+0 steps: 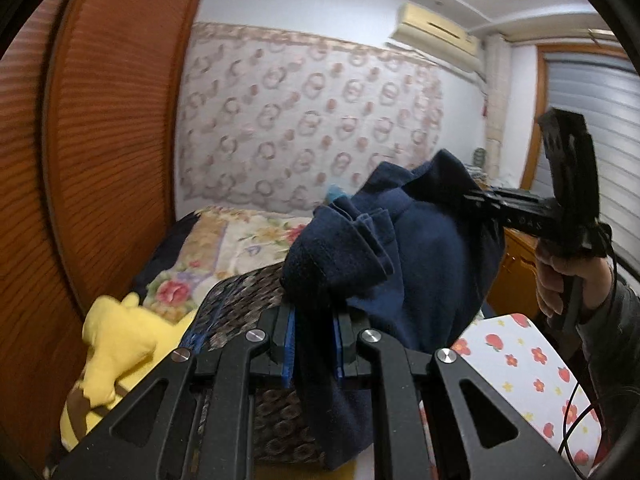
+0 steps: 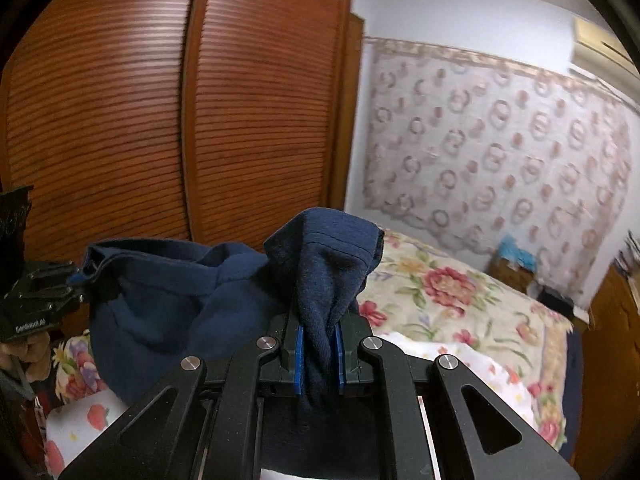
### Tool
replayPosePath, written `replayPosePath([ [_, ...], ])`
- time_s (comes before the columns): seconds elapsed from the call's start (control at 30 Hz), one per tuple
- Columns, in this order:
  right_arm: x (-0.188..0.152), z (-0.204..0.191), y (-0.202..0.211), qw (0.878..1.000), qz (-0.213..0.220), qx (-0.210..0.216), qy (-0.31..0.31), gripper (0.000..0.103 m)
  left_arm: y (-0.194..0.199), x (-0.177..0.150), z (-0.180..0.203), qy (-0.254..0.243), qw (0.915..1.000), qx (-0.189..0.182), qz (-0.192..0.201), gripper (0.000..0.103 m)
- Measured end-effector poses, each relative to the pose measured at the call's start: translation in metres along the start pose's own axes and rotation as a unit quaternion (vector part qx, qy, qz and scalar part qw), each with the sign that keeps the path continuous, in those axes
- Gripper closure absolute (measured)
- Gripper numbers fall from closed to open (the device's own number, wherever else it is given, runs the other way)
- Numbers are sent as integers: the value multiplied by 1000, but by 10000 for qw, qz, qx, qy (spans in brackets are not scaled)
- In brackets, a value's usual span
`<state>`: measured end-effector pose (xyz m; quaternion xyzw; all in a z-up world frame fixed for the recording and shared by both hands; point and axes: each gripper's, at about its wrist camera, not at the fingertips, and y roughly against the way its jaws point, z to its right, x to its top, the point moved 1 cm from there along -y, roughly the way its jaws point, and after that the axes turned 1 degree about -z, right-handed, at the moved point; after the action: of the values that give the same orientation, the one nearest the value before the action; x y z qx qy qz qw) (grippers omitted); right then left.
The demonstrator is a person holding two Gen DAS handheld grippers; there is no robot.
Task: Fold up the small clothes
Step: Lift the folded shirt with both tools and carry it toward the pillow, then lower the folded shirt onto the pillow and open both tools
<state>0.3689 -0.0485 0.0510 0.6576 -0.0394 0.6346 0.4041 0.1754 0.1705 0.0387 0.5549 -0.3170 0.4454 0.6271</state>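
Reddish-brown slatted wardrobe doors (image 2: 180,120) fill one side of the room, and a floral bedspread (image 2: 460,300) covers the bed beside a wall hung with ring-patterned cloth (image 1: 312,120). A yellow plush toy (image 1: 120,344) lies low on the left, next to a dark patterned fabric (image 1: 240,304), and a white sheet printed with strawberries and flowers (image 1: 528,364) sits under the right side. A cream air conditioner (image 1: 436,36) is mounted high near the window blinds (image 1: 592,120).

The navy garment (image 1: 420,248) hangs in the air between the two tools, above the bed, sagging in the middle. The left gripper (image 1: 314,344) has its blue pads (image 1: 289,344) pinched tight on a bunched, hemmed edge of it. The right gripper (image 2: 319,356) is likewise clamped on another bunch of the cloth, which stands up above its tips. From the left camera, the person's right hand (image 1: 568,280) wraps the handle, tool pointing sideways into the fabric; the wall is somewhat blurred.
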Motion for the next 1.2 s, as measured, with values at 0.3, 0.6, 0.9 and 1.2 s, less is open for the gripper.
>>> replayPosePath([
  [0.3,29,-12,-112,9970,-499,483,341,92,-7,-60,-26,534,9968,349,-481,87],
  [0.6,24,-13,-157,9963,-746,360,234,75,-17,-79,-47,890,9893,585,-999,79],
  [0.9,28,17,-128,9988,-358,321,-78,57,20,-59,-30,435,9975,508,-207,21],
  [1.2,-17,-16,-61,9983,-362,197,-423,57,36,-54,-4,-4,9970,765,-72,21],
])
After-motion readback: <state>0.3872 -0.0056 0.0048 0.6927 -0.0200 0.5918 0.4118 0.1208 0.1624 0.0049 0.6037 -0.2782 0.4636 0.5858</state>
